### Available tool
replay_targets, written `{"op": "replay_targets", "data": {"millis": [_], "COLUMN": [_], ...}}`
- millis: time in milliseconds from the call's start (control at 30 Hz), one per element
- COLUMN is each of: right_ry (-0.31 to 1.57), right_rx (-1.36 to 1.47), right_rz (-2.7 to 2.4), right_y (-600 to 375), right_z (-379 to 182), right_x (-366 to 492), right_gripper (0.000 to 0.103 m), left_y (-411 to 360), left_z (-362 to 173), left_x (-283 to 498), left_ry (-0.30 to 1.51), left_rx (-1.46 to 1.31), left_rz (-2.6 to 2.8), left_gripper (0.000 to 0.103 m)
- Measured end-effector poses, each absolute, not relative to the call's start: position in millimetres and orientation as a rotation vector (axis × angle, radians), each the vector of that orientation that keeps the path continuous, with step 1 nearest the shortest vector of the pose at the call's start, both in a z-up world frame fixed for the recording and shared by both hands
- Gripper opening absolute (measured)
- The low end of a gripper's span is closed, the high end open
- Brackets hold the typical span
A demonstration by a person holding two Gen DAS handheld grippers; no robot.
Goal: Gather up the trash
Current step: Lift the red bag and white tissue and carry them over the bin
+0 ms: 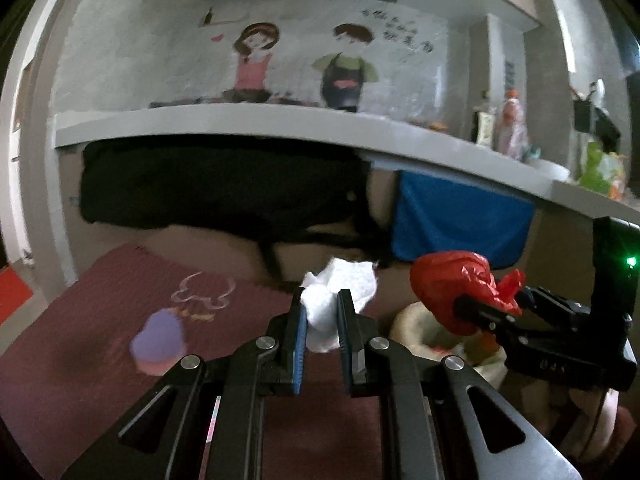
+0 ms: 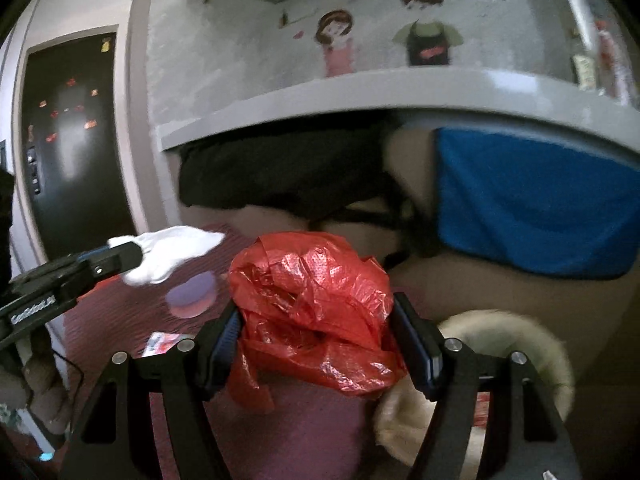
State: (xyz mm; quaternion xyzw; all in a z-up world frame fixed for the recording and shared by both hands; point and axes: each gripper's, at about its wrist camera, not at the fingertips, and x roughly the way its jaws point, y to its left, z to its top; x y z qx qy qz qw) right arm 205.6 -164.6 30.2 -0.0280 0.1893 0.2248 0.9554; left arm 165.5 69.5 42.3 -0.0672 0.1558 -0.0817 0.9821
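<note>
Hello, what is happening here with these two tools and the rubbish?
A person is collecting trash with hand-held tongs. The left tongs are shut on a crumpled white tissue. The right tongs grip a scrunched red plastic bag. Both pieces are held up above a dark red mat, in front of a grey shelf.

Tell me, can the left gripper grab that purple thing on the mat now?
Probably not: the left gripper is shut on white tissue, so it has no free grip for the purple thing.

Your left claw [image 1: 322, 316] pinches a white tissue [image 1: 336, 300]; your right claw [image 1: 486, 314] holds a red bag [image 1: 456, 280] just beside, over the maroon mat [image 1: 100, 320].
</note>
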Motion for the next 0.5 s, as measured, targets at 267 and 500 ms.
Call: {"op": "replay_targets", "data": {"millis": [267,500], "right_ry": [0.320,0.313], "right_rx": [-0.053,-0.010], "right_rz": [0.312,0.232], "right_y": [-236.1,-284.5], "right_z": [54.6,53.4], "right_x": [199.6,216.9], "right_gripper": [0.068,0.068], "left_y": [-8.6,-55.9], "left_z": [44.8,32.5], "left_x": [190.5,230.2], "left_ry": [0.293,0.320], "left_rx": [-0.113,-0.104], "left_rz": [-0.300,-0.377], "left_gripper": [0.015,0.015]}}
